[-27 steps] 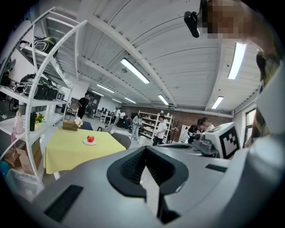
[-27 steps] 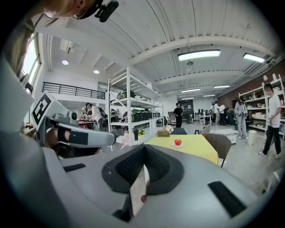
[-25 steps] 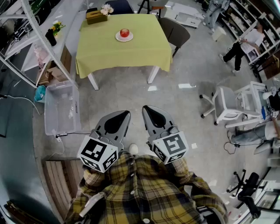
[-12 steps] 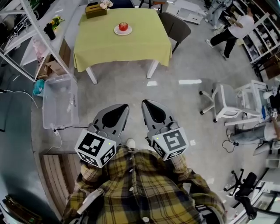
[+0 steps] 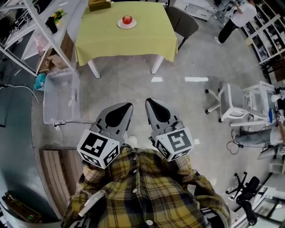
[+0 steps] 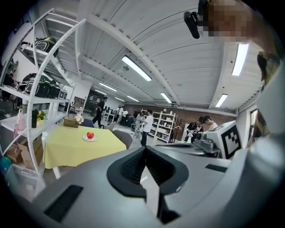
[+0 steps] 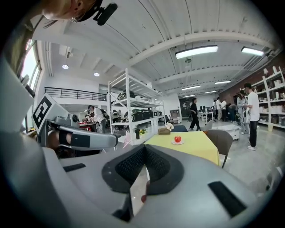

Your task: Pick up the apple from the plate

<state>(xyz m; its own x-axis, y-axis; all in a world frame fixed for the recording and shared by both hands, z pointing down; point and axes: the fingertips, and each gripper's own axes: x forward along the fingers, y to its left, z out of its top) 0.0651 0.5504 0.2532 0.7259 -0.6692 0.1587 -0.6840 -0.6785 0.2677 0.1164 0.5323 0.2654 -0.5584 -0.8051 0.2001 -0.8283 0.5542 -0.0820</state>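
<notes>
A red apple (image 5: 127,19) sits on a small white plate (image 5: 127,24) on the yellow-green table (image 5: 133,42), far ahead at the top of the head view. Both grippers are held side by side close to the plaid-shirted body, over bare floor, well short of the table. The left gripper (image 5: 128,106) is shut with nothing in it, and so is the right gripper (image 5: 148,101). The left gripper view shows the apple (image 6: 90,135) small beyond the left gripper (image 6: 144,149). In the right gripper view the apple (image 7: 177,139) stands beyond the right gripper (image 7: 144,149).
A brown box (image 5: 99,4) stands at the table's far edge and a grey chair (image 5: 182,23) at its right side. A clear plastic bin (image 5: 61,102) and white shelving (image 5: 26,31) line the left. A white office chair (image 5: 231,106) is on the right; a person (image 5: 238,15) walks at top right.
The table with the apple has slid toward the top of the head view and looks slightly larger. Both grippers stay shut, side by side. The person at top right has walked further off.
</notes>
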